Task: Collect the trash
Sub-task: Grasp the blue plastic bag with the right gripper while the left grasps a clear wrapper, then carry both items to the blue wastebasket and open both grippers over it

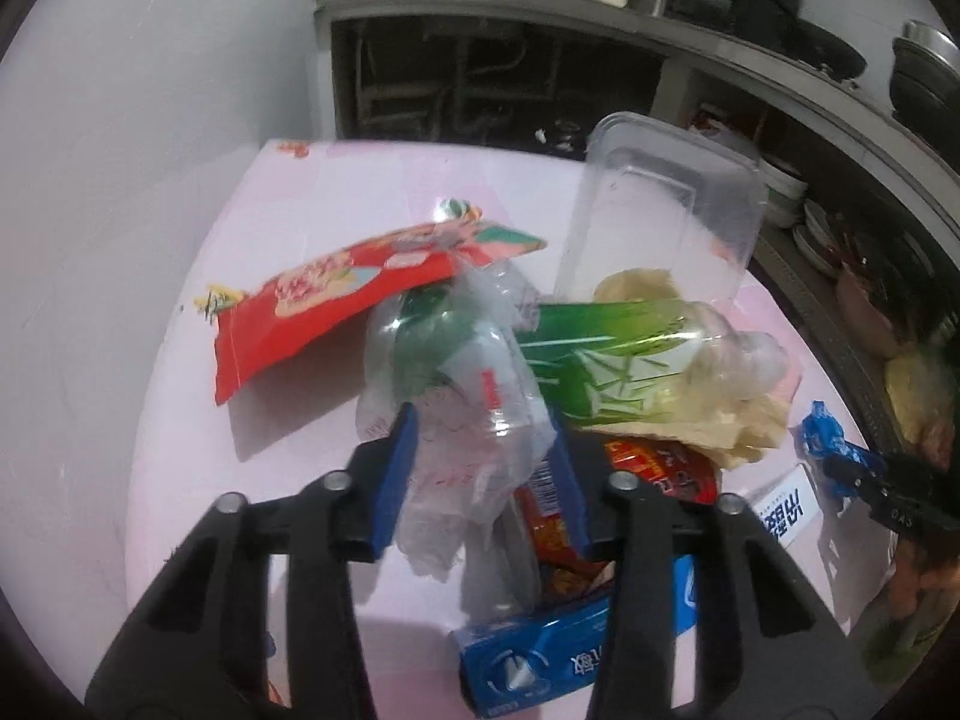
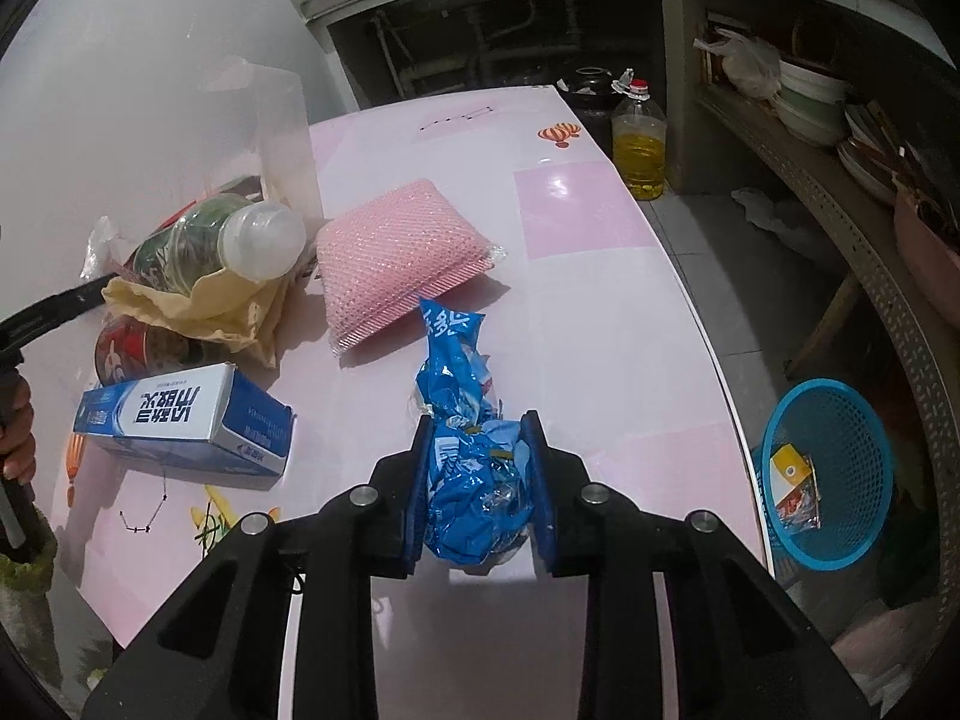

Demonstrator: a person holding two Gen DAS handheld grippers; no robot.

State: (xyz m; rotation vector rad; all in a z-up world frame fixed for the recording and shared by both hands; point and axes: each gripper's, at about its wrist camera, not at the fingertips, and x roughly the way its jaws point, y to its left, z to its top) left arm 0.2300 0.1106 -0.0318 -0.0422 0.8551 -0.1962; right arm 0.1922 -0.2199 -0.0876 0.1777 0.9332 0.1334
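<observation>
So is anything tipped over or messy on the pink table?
Yes. The clear plastic bottle lies on its side on crumpled yellowish paper in a heap of wrappers, and the toothpaste box lies flat. Nothing looks spilled.

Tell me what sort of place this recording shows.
Probably a home kitchen: stacked bowls on open concrete shelves, a bottle of cooking oil on the tiled floor, and a pink-clothed table.

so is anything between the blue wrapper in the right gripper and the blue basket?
Nothing visible. The right gripper is clamped on the blue wrapper near the table edge; the blue basket sits on the floor just past that edge, mouth tipped toward the table.
</observation>
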